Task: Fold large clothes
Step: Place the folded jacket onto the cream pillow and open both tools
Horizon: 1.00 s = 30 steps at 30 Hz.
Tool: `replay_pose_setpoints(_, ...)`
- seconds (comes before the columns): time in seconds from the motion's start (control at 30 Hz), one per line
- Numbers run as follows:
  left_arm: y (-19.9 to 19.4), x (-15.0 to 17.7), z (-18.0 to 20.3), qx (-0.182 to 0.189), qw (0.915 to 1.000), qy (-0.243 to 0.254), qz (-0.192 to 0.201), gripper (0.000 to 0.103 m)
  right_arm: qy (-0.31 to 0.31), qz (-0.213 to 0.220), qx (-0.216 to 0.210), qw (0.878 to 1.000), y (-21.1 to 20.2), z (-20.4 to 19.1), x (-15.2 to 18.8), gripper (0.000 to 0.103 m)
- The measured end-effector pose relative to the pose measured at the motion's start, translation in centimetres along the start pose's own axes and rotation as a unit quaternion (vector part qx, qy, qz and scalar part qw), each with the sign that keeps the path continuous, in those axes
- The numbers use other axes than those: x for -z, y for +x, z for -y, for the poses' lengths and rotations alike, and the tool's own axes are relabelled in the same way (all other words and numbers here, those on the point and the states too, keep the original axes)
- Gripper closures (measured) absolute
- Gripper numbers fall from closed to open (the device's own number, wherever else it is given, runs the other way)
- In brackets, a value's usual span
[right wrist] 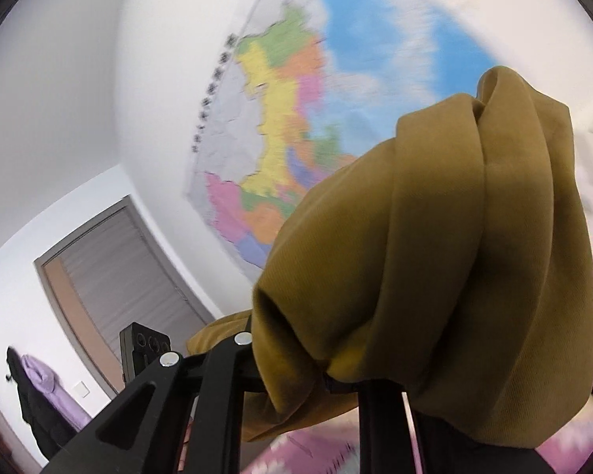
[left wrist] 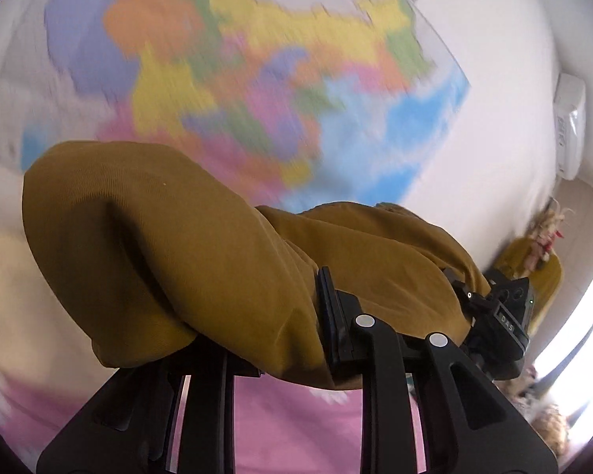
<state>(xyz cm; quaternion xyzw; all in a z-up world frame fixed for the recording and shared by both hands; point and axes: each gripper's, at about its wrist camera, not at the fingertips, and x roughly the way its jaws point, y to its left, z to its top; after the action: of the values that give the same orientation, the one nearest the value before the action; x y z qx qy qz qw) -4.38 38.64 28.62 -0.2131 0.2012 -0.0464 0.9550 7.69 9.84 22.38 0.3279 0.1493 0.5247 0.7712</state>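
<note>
Garment: mustard-yellow ribbed fabric garment (left wrist: 201, 252), bunched in thick folds, lifted into the air in front of the wall map; also seen in the right wrist view (right wrist: 454, 260), draped over the claw there.
Left claw (left wrist: 324, 316): black two-finger claw, clamped on a bundle of the mustard fabric; cloth bulges out to the left of the fingers and runs on to the right toward the other claw.
Right claw (right wrist: 328, 383): black, clamped on the same garment; fingertips buried under the folds, fabric hanging over both sides of the fingers.
Right claw, seen from the left wrist (left wrist: 502, 316): holds the far end of the fabric, at the right of that view.
Left claw, seen from the right wrist (right wrist: 146, 351): black body at lower left, a strip of mustard fabric just beside it.
Wall: white, with a large multicoloured map (left wrist: 233, 71), blurred.
Below: pink surface (left wrist: 288, 430), patterned, beneath both claws.
Door: grey-brown door (right wrist: 110, 276), at the left of the right wrist view.
Clothes by door: purple and black garments (right wrist: 35, 391) hanging near the wall.
</note>
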Motion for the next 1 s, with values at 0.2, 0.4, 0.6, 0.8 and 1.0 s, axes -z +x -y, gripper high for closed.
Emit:
replay_pose_setpoints(0.2,-2.2,-4.6,-9.7,-0.097,0.9916,0.045,0.073,0.079,-0.042,-0.05,-0.046,0.997,12.6,-0.7,3.7,0.089)
replay_pose_setpoints(0.4,2.5,4.5,-28.2,-0.247,0.9657,-0.058,-0.054,0.072,0.072,-0.278,0.007,0.958,23.7,8.2,19.8,0.087)
replay_pose_setpoints(0.6,1.7,9.8,-33.4,-0.234,0.9609,-0.137,-0.058,0.051,0.127,-0.322,0.001,0.938,21.4,10.2,24.3,0.058)
replay_pose_setpoints(0.8,1.0,8.7,-32.3,-0.272,0.9515,-0.125,-0.073,0.042,-0.021,-0.352,0.032,0.935,15.6,5.5,21.0,0.047)
replay_pose_setpoints(1.0,-3.1,8.4,-28.6,-0.334,0.9399,-0.069,-0.019,0.019,-0.191,-0.252,0.083,0.945,13.3,0.4,15.6,0.06)
